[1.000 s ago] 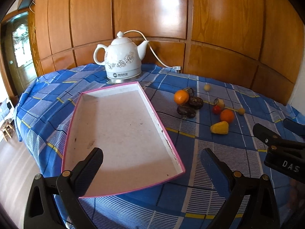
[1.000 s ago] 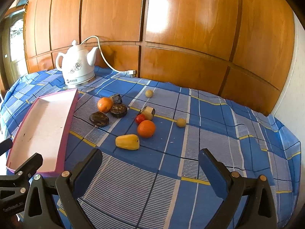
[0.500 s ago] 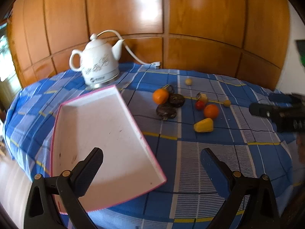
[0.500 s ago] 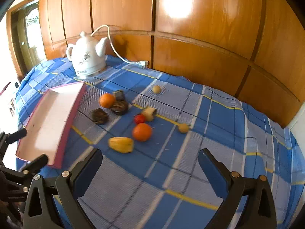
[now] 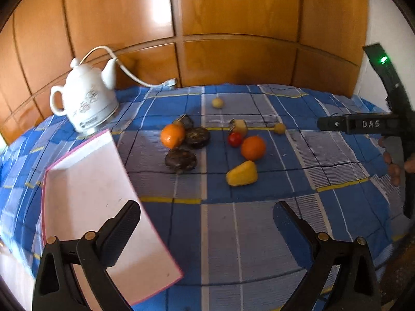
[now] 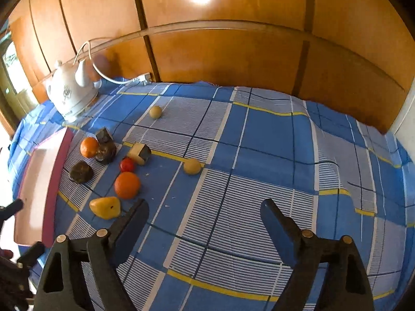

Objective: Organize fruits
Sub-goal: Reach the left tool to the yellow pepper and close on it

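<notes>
I am bringing both grippers to the fruits on the table (image 5: 337,160), near its back edge.
My right gripper (image 6: 205,216) is closing on nothing and my left gripper (image 5: 207,217) is hanging wide open and empty; the yellow fruit (image 6: 105,206) is looking smooth and light, so I am planning to take it across its thick middle.

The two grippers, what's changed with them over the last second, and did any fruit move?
Both swung rightward over the blue cloth. The right gripper is closing, nothing between its jaws; the left gripper stays open, empty. The fruit, pink-rimmed tray and kettle stayed put.

Bright daylight floods in from the left edge of both frames, overexposing it. Glare patches sit on the glossy wood panelling (image 5: 160,7) at upper centre. Fisheye bending curves the edges; corners vignette black; slight motion blur at left.
</notes>
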### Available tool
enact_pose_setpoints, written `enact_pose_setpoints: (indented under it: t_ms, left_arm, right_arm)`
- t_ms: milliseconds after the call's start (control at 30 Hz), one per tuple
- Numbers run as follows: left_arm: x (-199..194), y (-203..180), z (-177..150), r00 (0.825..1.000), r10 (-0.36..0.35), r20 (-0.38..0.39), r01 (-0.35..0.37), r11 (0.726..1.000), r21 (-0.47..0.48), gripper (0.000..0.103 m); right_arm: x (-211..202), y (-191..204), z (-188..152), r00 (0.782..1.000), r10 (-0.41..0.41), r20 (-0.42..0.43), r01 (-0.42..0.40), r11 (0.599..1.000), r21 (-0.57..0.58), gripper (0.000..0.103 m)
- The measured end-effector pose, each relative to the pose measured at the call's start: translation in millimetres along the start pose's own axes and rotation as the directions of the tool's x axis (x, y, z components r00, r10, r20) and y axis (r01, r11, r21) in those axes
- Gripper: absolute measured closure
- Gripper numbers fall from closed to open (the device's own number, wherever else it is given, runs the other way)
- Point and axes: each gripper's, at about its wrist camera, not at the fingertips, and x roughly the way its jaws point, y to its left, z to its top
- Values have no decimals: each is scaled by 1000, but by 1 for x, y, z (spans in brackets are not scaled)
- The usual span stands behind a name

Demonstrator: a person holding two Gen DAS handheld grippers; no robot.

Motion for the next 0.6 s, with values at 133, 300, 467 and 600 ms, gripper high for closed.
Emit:
enact_pose_setpoints:
  t_ms: [133, 300, 467, 600]
  left_arm:
    - [15, -2, 14, 998, -49, -36, 49, 999, -2, 0]
    - [34, 2, 24, 994, -36, -102, 37, 999, 7, 1]
    - [48, 1, 26, 987, -48, -151, 56, 997, 46, 18]
    - [65, -18, 29, 979, -67, -193, 94, 987, 132, 36]
  right_arm:
    - [1, -2, 1, 1000, 14, -17, -14, 1000, 22, 18]
    - [-3, -4, 3, 999, 43, -14, -42, 998, 42, 18]
    - [-4, -3, 4, 998, 64, -19, -63, 997, 48, 18]
    - [-3, -2, 4, 997, 73, -25, -72, 996, 51, 18]
